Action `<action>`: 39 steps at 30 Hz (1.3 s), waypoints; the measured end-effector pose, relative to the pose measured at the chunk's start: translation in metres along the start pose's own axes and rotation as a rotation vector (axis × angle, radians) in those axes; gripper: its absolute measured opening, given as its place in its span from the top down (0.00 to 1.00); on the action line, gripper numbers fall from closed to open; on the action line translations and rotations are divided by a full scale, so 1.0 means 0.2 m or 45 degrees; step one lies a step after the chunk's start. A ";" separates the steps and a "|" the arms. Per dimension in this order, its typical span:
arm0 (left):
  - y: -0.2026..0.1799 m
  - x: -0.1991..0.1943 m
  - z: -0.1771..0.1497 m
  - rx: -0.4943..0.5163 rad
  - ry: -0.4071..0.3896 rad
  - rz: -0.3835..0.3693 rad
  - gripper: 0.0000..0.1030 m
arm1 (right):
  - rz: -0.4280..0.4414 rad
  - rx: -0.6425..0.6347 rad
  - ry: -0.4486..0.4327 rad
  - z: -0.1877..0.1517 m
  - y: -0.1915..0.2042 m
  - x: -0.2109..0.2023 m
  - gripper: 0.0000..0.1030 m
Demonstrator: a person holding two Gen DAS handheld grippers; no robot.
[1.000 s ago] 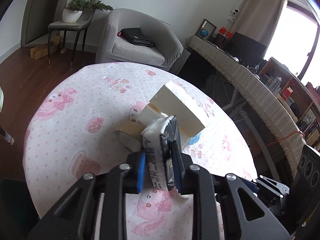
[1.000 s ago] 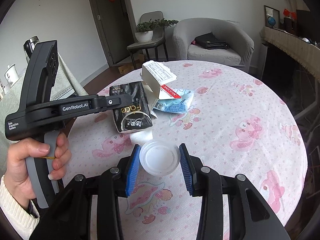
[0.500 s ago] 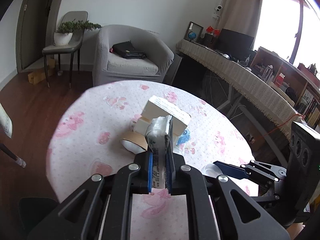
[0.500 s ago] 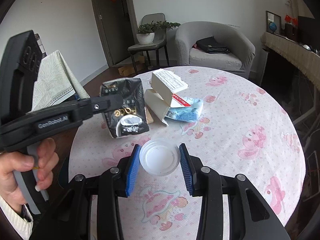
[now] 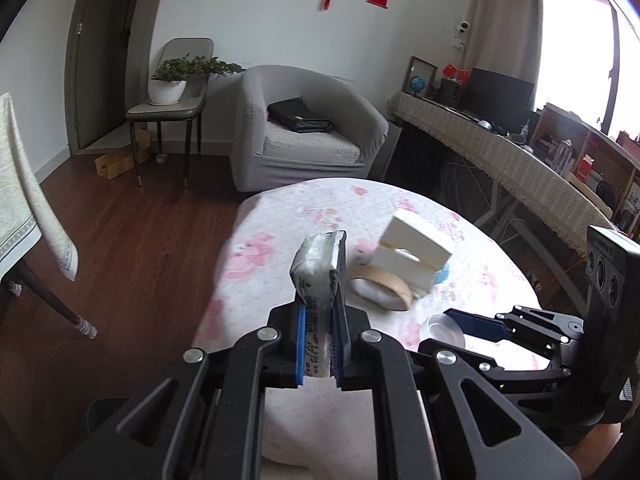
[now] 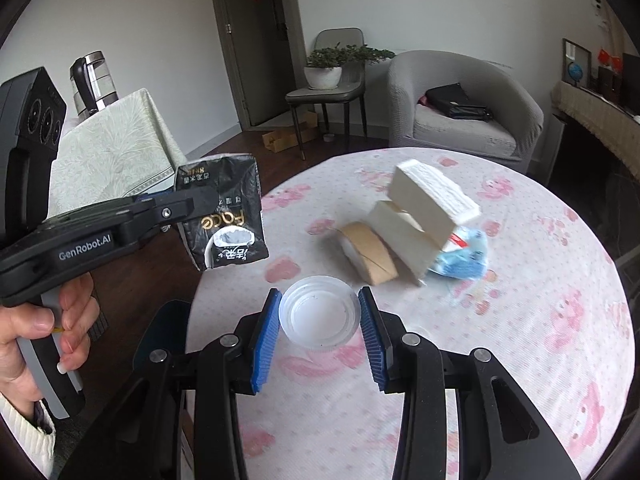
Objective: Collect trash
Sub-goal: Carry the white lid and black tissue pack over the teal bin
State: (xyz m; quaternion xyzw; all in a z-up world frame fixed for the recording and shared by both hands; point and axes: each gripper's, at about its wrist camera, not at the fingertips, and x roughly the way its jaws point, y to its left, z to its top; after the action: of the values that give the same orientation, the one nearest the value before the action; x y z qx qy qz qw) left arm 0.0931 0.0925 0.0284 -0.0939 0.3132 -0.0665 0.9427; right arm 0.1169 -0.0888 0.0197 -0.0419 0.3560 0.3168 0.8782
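- 2 grippers are held up over the near edge of a round table (image 6: 520,360), which has a white cloth with pink cartoon prints.
- The left gripper (image 5: 319,350) has its blue pads pressed together on a black snack packet (image 5: 320,272). The packet stands upright between them, silver inside at the open top.
- In the right wrist view the same packet (image 6: 224,224) hangs beyond the table edge, over the dark wood floor (image 5: 120,248), with gold letters on the black front.
- The person's left hand (image 6: 36,336) grips the grey handle of this gripper, with a white knit cuff at the wrist.
- The right gripper (image 6: 319,330) is closed on a white plastic lid (image 6: 319,314). Both blue pads touch the lid's rim, and its hollow side faces up.
- On the table lies more trash, close together: an open white carton (image 6: 424,212), a brown paper cup (image 6: 366,252) on its side just beside it, and a blue wrapper (image 6: 464,258) partly under the carton.
- Behind the table stands a grey armchair (image 5: 304,136) with a black bag (image 5: 300,116) on the seat.
- Left of the armchair is a chair (image 5: 172,108) that carries a potted plant (image 5: 172,80).
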 end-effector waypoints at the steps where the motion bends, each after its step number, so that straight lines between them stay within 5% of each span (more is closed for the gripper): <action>1: 0.03 -0.02 0.00 -0.005 -0.003 0.008 0.88 | 0.005 -0.005 -0.003 0.01 0.02 0.01 0.61; 17: 0.58 -0.16 -0.20 -0.064 0.092 0.202 0.88 | 0.161 -0.104 0.013 0.13 0.43 0.25 0.61; 28: 0.84 -0.12 -0.46 -0.054 0.292 0.300 0.88 | 0.226 -0.174 0.087 0.13 0.67 0.43 0.61; 39: 1.00 -0.04 -0.70 -0.098 0.500 0.284 0.88 | 0.266 -0.222 0.163 0.12 0.87 0.61 0.61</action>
State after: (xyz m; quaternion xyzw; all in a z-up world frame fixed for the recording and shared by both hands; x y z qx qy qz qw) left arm 0.0147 0.2690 -0.1209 -0.0798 0.5015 0.0332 0.8608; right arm 0.0969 0.1208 -0.0158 -0.1008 0.3848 0.4326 0.8091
